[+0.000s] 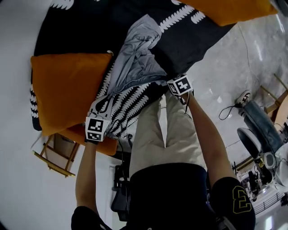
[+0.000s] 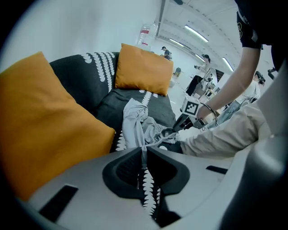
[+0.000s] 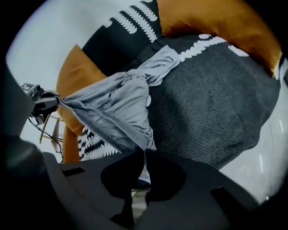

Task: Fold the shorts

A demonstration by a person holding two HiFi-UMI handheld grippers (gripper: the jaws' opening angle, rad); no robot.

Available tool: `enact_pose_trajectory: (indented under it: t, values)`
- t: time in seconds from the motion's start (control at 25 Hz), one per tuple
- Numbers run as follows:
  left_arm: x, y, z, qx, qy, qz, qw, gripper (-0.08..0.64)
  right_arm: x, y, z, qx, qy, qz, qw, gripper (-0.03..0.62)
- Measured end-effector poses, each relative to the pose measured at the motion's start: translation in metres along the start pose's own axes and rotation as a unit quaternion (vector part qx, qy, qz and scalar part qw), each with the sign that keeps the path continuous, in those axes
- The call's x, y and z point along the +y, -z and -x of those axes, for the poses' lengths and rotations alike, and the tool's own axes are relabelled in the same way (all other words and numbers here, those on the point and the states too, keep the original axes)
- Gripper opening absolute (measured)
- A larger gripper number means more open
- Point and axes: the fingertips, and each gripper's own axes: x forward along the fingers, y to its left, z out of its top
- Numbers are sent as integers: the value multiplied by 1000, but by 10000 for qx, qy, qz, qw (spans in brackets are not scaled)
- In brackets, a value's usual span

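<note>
the grey shorts (image 1: 137, 63) lie crumpled on the dark seat of the sofa (image 1: 198, 40), which carries rows of white leaf-shaped marks. their near edge is lifted and pulled taut between my two grippers. the far end is bunched and twisted toward the back of the seat.

my left gripper (image 2: 143, 152) has its jaws pressed together on a thin strip of the shorts' cloth, which runs straight up out of the pinch in the left gripper view. my right gripper (image 3: 144, 152) is likewise closed down narrow on a fold of the grey cloth at the other end of that edge. the fabric hangs right at its jaw tips. in the right gripper view the cloth stretches as a sheet across to the left gripper at the picture's left edge.

a big orange cushion (image 1: 67, 90) sits just beside the shorts on the left, against the sofa's arm. a second orange cushion (image 1: 234, 9) leans at the far right corner. my beige trousers (image 1: 166, 134) stand close against the sofa front between the two arms. a wooden chair (image 1: 51, 159) stands on the pale floor (image 1: 252, 58) beyond the sofa's left end.
</note>
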Motion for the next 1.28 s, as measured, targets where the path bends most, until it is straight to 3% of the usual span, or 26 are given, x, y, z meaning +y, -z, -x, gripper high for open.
enact_pose_trajectory:
  t: [0.16, 0.28, 0.48, 0.64, 0.8, 0.92, 1.08, 1.28]
  values:
    - [-19, -37, 56, -146, -316, -308, 9989, 40, 15, -26, 88, -429, 223, -55, 9988, 32]
    - [-33, -97, 112, -563, -594, -347, 9960, 40, 32, -78, 192, -853, 508, 562, 9935, 32]
    - [-57, -164, 218, -1082, -611, -117, 9922, 40, 87, -128, 352, -1149, 984, 1103, 9823, 32]
    - [-70, -226, 281, -1708, -739, -136, 9824, 40, 117, -167, 452, -1310, 1466, 1742, 9649, 34]
    - [-73, -283, 336, -2231, -907, -108, 9705, 40, 143, -214, 542, -1701, 1816, 2370, 9391, 35]
    - [-73, -307, 365, -2456, -1029, 29, 9639, 40, 158, -242, 575, -1726, 1956, 2808, 9236, 35]
    - [-81, -306, 381, -2420, -1386, 158, 9602, 40, 165, -258, 579, -1338, 2014, 3507, 9047, 41]
    - [-99, -294, 372, -2146, -1835, 444, 9583, 40, 155, -276, 574, -749, 1618, 4012, 8985, 74]
